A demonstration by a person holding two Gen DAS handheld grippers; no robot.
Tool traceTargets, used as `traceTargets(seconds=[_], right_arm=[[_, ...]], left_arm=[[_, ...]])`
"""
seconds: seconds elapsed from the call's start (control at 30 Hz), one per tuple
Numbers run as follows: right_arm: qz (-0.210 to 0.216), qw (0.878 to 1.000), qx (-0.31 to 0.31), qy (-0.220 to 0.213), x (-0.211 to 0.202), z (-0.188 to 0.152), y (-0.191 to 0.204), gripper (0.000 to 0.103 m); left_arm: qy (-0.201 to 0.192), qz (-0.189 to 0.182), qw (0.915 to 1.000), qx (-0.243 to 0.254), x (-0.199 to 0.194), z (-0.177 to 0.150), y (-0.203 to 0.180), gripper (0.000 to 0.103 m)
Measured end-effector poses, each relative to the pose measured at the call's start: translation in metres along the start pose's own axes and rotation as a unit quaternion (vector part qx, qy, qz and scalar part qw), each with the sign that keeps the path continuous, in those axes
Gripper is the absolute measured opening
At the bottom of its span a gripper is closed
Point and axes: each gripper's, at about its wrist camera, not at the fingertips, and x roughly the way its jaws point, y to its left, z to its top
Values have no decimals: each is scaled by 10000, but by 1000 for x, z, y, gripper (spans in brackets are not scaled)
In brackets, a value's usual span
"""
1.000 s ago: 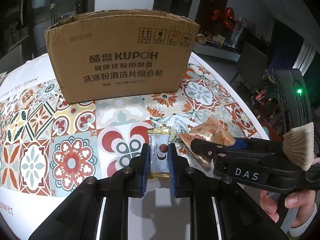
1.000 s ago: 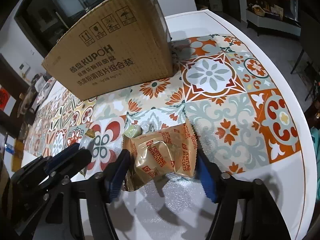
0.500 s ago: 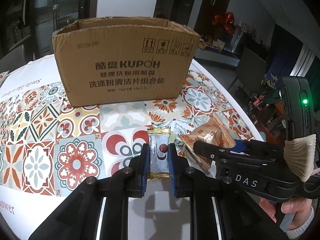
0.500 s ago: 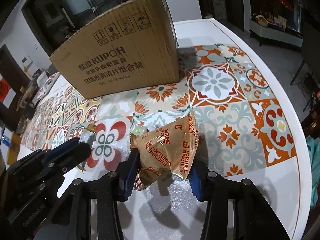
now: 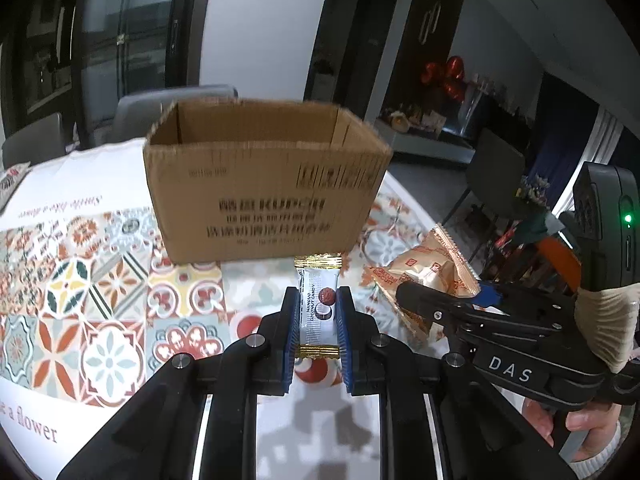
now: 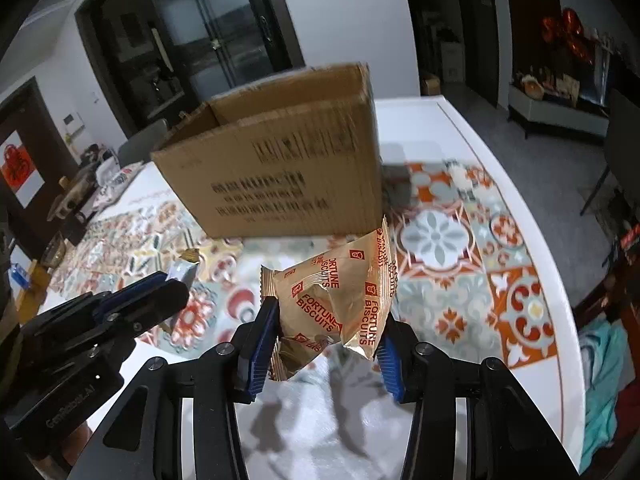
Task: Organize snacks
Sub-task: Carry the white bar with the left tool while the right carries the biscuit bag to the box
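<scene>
My left gripper (image 5: 318,318) is shut on a small white snack bar (image 5: 318,306) with gold crimped ends, held above the table. My right gripper (image 6: 326,334) is shut on a gold bag of fortune biscuits (image 6: 336,300), also off the table; the same bag (image 5: 428,270) shows to the right in the left wrist view. An open cardboard box (image 5: 264,184) with printed lettering stands behind both snacks, its top open; the box (image 6: 280,168) fills the middle of the right wrist view. The left gripper (image 6: 140,300) appears at the left of that view.
A white table with a patterned tile cloth (image 5: 100,292) lies below both grippers. Its curved right edge (image 6: 536,248) drops off to the floor. Grey chairs (image 5: 152,108) stand behind the box. A person's hand (image 5: 588,428) holds the right gripper's handle.
Both grippers have risen off the table with their snacks. The right jaws narrowed onto the biscuit bag. The box's open top has come into sight.
</scene>
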Motion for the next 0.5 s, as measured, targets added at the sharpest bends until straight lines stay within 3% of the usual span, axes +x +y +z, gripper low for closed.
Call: traceTargets(seconds=[0.5], right_arm=[[149,9966,-342,-741,-36,62,32,47]], left_arm=[[-619,245,9977,151,-28,63,9,19]])
